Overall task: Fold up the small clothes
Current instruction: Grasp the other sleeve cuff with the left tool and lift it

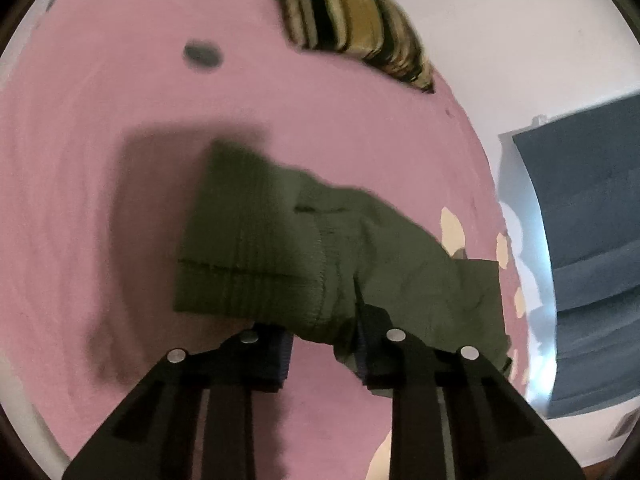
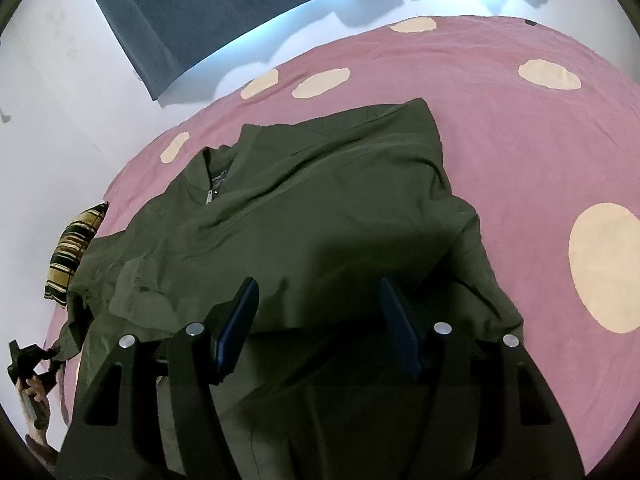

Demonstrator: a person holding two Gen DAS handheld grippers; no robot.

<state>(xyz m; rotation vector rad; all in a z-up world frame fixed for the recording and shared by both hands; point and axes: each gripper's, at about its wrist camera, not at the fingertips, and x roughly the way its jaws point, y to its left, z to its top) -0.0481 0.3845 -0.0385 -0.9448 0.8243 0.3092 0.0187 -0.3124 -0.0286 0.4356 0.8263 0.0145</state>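
Note:
An olive green zip jacket (image 2: 320, 200) lies spread on a pink bedspread (image 2: 520, 140) with cream spots. In the left wrist view its sleeve, ending in a ribbed cuff (image 1: 248, 248), hangs a little above the bedspread (image 1: 100, 120) and casts a shadow there. My left gripper (image 1: 324, 354) is shut on the bunched sleeve cloth behind the cuff. My right gripper (image 2: 320, 320) hovers open over the jacket's lower body, its blue pads wide apart with nothing pinched between them. At the far left of the right wrist view the sleeve runs out to a black gripper part (image 2: 28, 360).
A striped yellow and black cushion (image 1: 352, 28) lies at the bed's far edge, also in the right wrist view (image 2: 72, 256). A blue curtain (image 2: 220, 8) hangs on the white wall behind the bed. A small dark spot (image 1: 202, 54) marks the bedspread.

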